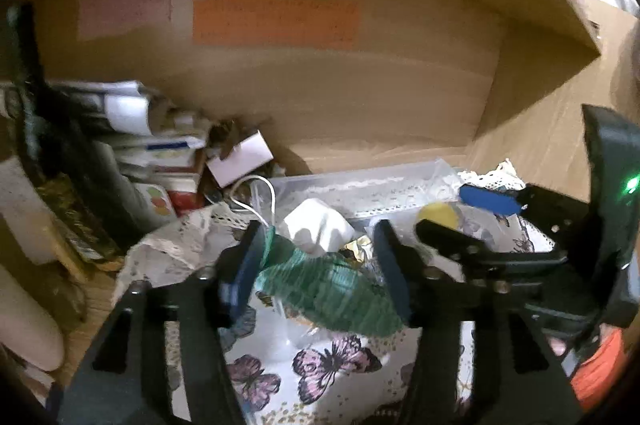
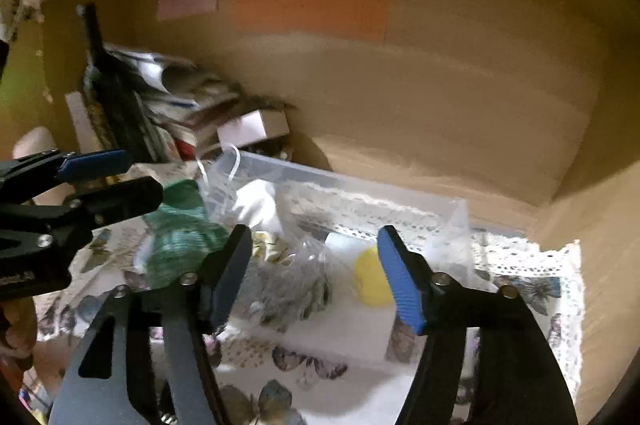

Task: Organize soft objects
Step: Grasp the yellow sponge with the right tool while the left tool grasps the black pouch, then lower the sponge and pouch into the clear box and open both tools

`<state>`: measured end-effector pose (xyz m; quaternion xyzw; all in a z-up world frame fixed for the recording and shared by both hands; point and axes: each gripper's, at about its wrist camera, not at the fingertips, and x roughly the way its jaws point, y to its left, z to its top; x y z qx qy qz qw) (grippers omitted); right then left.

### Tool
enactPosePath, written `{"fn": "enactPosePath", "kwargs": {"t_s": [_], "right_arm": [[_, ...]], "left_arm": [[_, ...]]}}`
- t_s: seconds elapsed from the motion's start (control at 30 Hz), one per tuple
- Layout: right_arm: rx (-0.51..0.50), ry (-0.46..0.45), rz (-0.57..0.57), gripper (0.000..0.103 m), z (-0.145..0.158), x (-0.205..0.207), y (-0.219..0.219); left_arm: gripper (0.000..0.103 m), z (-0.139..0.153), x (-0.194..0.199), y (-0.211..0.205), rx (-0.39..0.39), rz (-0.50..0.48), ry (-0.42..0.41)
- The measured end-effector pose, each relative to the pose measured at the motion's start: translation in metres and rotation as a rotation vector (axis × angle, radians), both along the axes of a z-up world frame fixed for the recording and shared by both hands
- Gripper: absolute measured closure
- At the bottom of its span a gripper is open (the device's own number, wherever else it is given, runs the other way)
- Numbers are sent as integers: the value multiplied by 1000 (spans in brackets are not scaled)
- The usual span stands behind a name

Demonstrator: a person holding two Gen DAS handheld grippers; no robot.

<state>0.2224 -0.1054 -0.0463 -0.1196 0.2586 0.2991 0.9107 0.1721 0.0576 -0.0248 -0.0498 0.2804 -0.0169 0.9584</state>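
Note:
A green ribbed soft object (image 1: 332, 293) lies between the fingers of my left gripper (image 1: 320, 265), which is open around it, above the butterfly cloth (image 1: 320, 365). It also shows in the right wrist view (image 2: 180, 233). My right gripper (image 2: 316, 277) is open and empty over a clear plastic bag (image 2: 288, 289) and a yellow soft ball (image 2: 372, 277). The ball shows in the left wrist view (image 1: 438, 215) behind the right gripper (image 1: 460, 213). A clear plastic bin (image 2: 400, 193) stands behind, with a white soft object (image 1: 320, 229) at its front.
A stack of books, boxes and papers (image 1: 152, 153) crowds the back left of the wooden shelf. A white cable (image 1: 260, 197) loops beside the bin. The shelf's back wall (image 1: 320, 85) carries pink, green and orange paper notes. A lace edge (image 2: 540, 257) borders the cloth.

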Motion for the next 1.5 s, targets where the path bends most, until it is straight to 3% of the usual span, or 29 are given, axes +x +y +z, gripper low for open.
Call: {"fn": "enactPosePath", "kwargs": {"t_s": [0.1,0.17,0.23,0.37,0.67,1.07,1.2,1.23,1.27,1.3,1.37,1.5], "right_arm": [[21,-27,2,21,8,-18,-13],[17,-54,1,20,10,-32,-18],[13,-74,-1,17,11,-47,-24],[26,-77,3,7,1,-70,-34],[52,24,-19,7,-38,-106,-58],[57,173,-9,7,-91,-133,-62],[38,195,-9,11,-103,-134,-61],[38,198,-11,16,-105,-134,-61],[37,201,-10,27,-106,-134,-62],[39,210,-6,34,-106,-132,-63],[55,211,-5,36,-104,-131,-66],[60,168,-26,38,-95,-130,-71]], "left_arm": [[23,5,-19,-2,4,8,-17],[8,7,-33,-2,4,17,-26],[4,5,-47,-5,14,32,-35],[2,-1,-68,-11,39,37,-27],[1,-42,-108,-19,-5,35,73],[1,-105,-119,-44,7,-17,229],[1,-112,-115,-46,-16,-25,231],[6,-113,-114,-46,-17,-21,226],[21,-114,-113,-46,-27,-25,223],[29,-115,-111,-46,-36,-32,225],[55,-118,-108,-48,-54,-66,248],[72,-113,-110,-52,-49,-94,228]]}}
